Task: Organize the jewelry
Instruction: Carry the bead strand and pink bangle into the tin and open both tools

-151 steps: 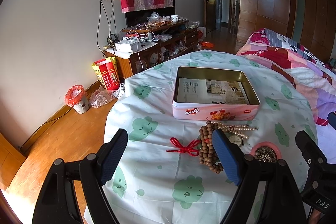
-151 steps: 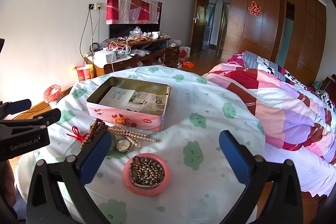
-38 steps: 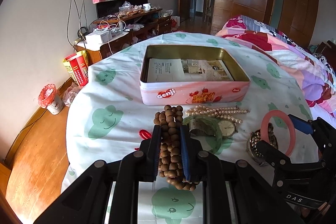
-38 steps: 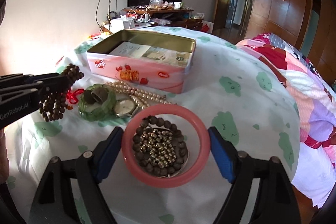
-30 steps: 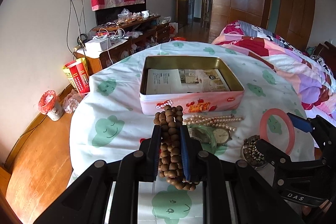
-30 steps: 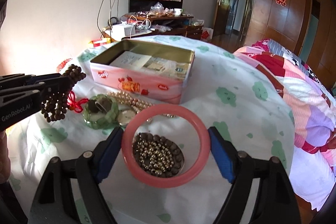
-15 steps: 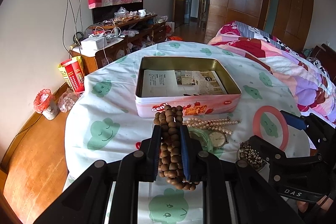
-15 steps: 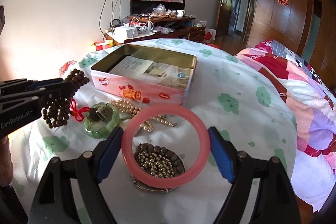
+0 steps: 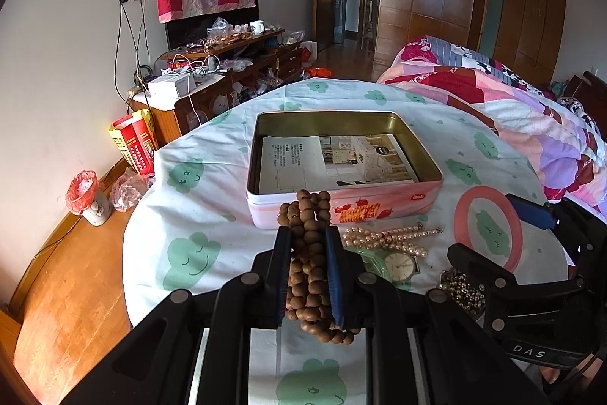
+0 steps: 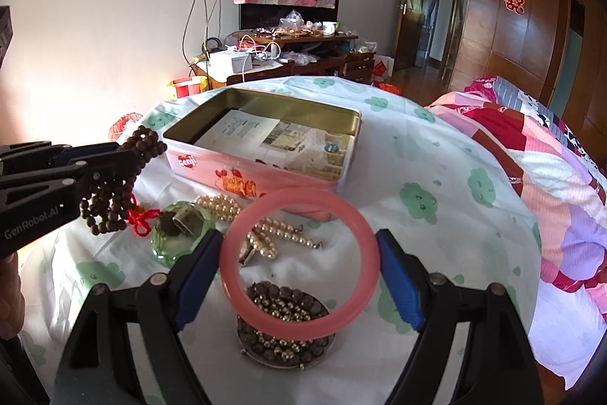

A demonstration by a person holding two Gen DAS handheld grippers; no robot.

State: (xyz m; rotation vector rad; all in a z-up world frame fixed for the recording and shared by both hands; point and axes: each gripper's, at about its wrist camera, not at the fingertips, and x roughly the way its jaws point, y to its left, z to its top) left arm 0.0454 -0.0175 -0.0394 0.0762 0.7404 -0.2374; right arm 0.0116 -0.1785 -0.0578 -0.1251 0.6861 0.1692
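Observation:
My left gripper (image 9: 308,253) is shut on a brown wooden bead strand (image 9: 309,276), held above the table just before the open pink tin (image 9: 425,194); the strand also shows in the right wrist view (image 10: 114,192). My right gripper (image 10: 299,264) is shut on a pink bangle (image 10: 299,323), lifted above a metal-bead bracelet (image 10: 284,340). The bangle shows at the right of the left wrist view (image 9: 461,215). The tin (image 10: 212,162) holds a leaflet (image 9: 334,158). A pearl strand (image 9: 383,238), a watch (image 9: 398,262) and a green bangle (image 10: 182,226) lie on the cloth before the tin.
The round table (image 9: 189,211) has a white cloth with green cloud prints. A bed with a patchwork quilt (image 10: 550,154) stands at the right. A cluttered wooden cabinet (image 9: 227,71), a red bag (image 9: 134,143) and a small bin (image 9: 85,192) stand at the far left wall.
Both grippers closed on their items earlier. Over the last second both have risen from the table with the bead strand and the bangle; the metal-bead bracelet stays on the cloth.

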